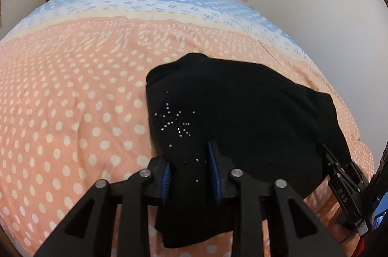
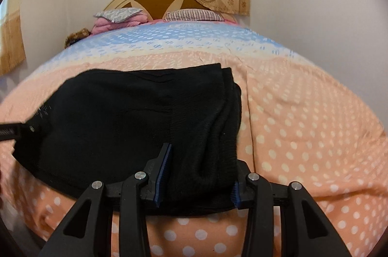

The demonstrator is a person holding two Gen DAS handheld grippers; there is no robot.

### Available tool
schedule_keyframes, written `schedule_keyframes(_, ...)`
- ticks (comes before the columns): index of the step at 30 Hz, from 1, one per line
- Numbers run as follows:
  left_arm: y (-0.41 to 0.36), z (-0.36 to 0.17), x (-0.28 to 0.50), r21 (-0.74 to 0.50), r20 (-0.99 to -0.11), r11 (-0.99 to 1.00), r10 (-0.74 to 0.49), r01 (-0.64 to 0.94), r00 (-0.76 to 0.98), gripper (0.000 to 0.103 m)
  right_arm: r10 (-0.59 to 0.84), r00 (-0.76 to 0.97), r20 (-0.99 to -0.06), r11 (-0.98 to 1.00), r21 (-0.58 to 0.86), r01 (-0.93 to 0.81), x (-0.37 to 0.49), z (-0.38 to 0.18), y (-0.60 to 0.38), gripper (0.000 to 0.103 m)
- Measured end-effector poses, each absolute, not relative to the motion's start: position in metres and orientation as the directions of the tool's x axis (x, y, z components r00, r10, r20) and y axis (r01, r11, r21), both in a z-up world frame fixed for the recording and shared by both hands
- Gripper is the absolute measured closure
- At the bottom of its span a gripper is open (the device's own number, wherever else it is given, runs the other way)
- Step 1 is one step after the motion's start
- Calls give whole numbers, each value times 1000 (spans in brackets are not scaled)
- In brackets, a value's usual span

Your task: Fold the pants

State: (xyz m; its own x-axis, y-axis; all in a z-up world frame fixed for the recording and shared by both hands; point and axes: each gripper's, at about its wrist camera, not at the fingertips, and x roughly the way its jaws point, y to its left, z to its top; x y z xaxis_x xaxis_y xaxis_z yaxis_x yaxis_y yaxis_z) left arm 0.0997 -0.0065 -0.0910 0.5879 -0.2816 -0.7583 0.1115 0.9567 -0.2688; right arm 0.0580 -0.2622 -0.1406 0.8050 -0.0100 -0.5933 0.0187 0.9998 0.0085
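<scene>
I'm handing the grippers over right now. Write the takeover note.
Left gripper: jaws around the near edge of the black pants, by the rhinestone star.
Right gripper: jaws closed on the bunched near-right edge.
Pants: on the polka-dot bedspread, already folded into a compact stack.
Done: main folds appear made.
Left: probably one last fold or set it flat, then release.

Black pants (image 1: pixel 232 111): near hem drops behind the left gripper (image 1: pixel 191 174), lower edge hidden by its frame. Right gripper (image 2: pixel 197 179): bunched cloth between the fingers covers the right pad's face. Far left of these fingers, the rhinestones smear into blur.
</scene>
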Motion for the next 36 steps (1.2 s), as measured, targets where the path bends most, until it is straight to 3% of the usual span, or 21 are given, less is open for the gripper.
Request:
schedule_keyframes(3,-14,-90,103,-247,-750,960,-277,134,601,83,7,801,-598,999,44,23,60,-141,-266,60)
schedule_keyframes(9,-18,-85,100,-214,-736,961,-276,174,619,87,-12,800,-600,999,25,34,61,-141,-263,61)
schedule_keyframes(17,-14,-66,93,-232,-707,949,-316,215,632,87,24,798,-602,992,113,55,51,-119,-265,73)
schedule_keyframes(36,-17,-41,85,-206,-672,937,-346,283,655,87,40,847,-530,987,152,48,30,-82,-258,74)
